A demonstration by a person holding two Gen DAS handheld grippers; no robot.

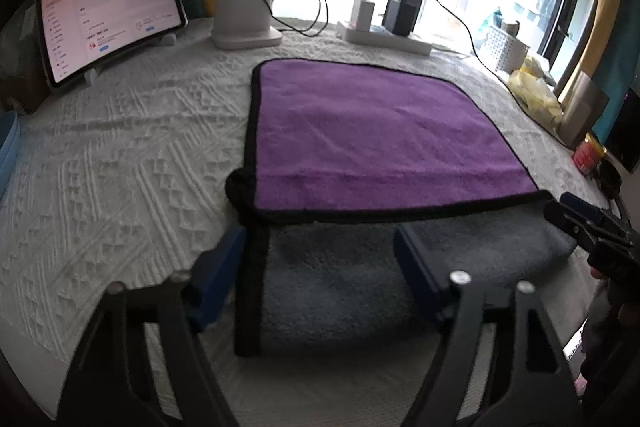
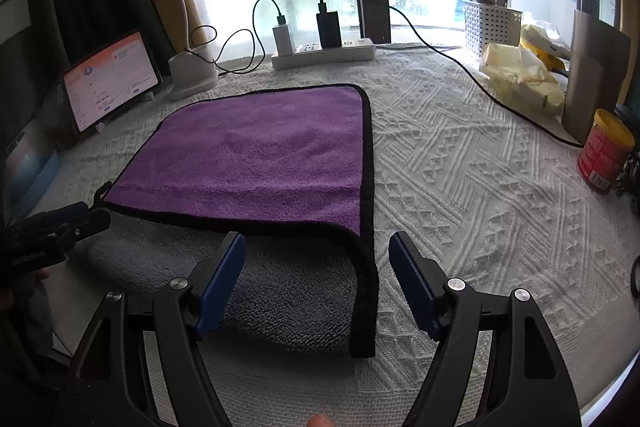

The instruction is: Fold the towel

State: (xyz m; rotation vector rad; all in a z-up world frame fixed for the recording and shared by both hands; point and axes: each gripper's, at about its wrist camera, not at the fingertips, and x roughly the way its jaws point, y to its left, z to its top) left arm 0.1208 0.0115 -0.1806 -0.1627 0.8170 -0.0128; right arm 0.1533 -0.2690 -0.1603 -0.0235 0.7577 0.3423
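A towel with a purple face (image 1: 376, 135), grey underside (image 1: 348, 279) and black border lies on the white textured cloth. Its near part is folded over, grey side up, so the near edge sits across the middle. It also shows in the right wrist view (image 2: 256, 155). My left gripper (image 1: 320, 247) is open over the towel's near left edge, holding nothing. My right gripper (image 2: 316, 255) is open over the near right corner, holding nothing. The right gripper also shows at the right edge of the left wrist view (image 1: 588, 223). The left gripper shows at the left edge of the right wrist view (image 2: 56, 227).
A tablet (image 1: 108, 15) on a stand is at the back left. A white lamp base (image 1: 244, 23), a power strip (image 1: 384, 35) with chargers and cables are at the back. A white basket (image 2: 492, 23), yellow bags (image 2: 520, 75) and a red can (image 2: 606, 151) are on the right.
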